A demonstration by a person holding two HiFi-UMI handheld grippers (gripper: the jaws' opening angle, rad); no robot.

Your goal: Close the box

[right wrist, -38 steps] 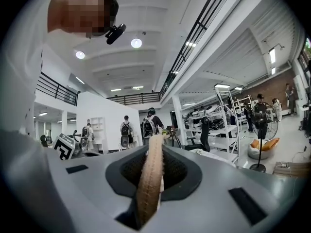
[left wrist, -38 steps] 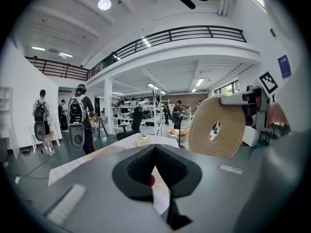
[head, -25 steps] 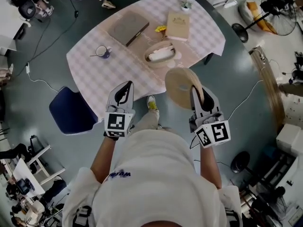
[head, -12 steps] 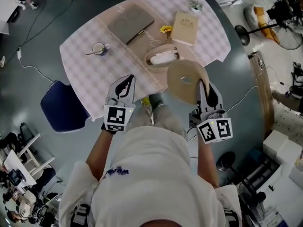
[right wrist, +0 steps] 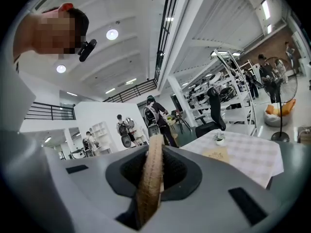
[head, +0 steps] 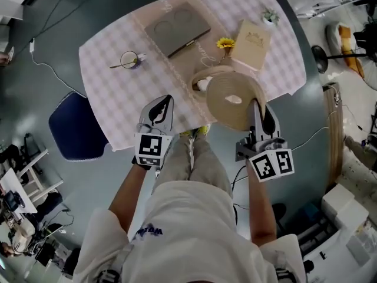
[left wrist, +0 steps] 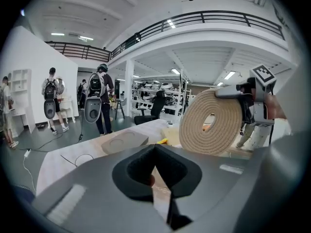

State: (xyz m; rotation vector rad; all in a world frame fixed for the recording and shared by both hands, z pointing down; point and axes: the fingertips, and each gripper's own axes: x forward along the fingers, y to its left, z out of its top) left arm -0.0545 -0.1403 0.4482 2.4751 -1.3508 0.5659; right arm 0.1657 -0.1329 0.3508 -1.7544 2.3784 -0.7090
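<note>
The right gripper pinches one round woven lid by its rim, above the table's near edge and just near of the one open box. The left gripper hangs to the left, jaws together on nothing. Farther off lie one cup, one grey case and one book.

Light: bright, even; ceiling lamps overhead.
Glare: lamp spots blown out.
Edges: fisheye bend, dark vignette at corners.
Focus: left tool soft up close.

Lid is showing as tan woven coil; tablecloth is running lilac-and-white check; chair is reading navy; flower is showing yellow; floor is reading dark teal-grey.
</note>
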